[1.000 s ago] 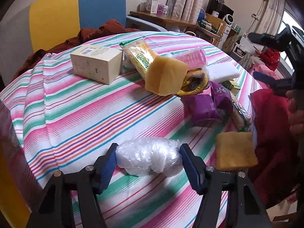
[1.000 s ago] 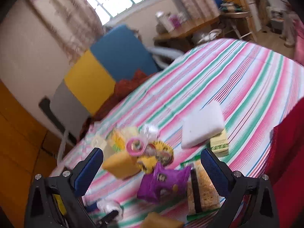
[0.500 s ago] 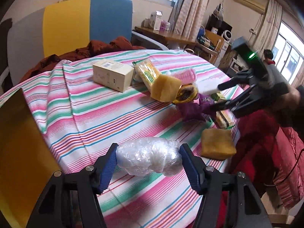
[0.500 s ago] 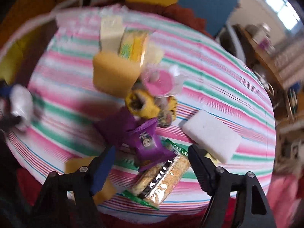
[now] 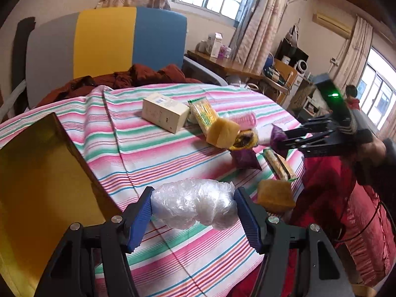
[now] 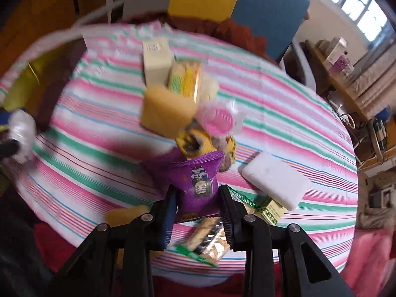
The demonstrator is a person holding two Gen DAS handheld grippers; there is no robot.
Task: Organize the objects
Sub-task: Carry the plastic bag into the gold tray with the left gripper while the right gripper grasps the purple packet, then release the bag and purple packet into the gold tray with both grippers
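Your right gripper (image 6: 198, 205) has dropped from hovering wide over the pile to closing on the purple snack packet (image 6: 198, 178); half a second ago its jaws stood spread with the packet lying loose below them, and now the blue pads press the packet's lower half from both sides. That means a second item is in hand, though the frame is blurred and you probably cannot yet count it as lifted clear of the cracker pack (image 6: 210, 237) under it. Your left gripper (image 5: 193, 208) has stayed clamped on the clear plastic bundle (image 5: 194, 206) while it has swung away from the pile, so the yellow box (image 5: 37, 185) at the table's left edge now fills your left view, likely the drop place. The bundle hangs above the striped tablecloth (image 5: 153, 163) near its front edge, its long axis running crosswise from pad to pad, level. The packet's long axis runs away from your right gripper, its crimped top edge pointing toward the yellow sponge (image 6: 165, 111) and the pink roller (image 6: 219, 121).
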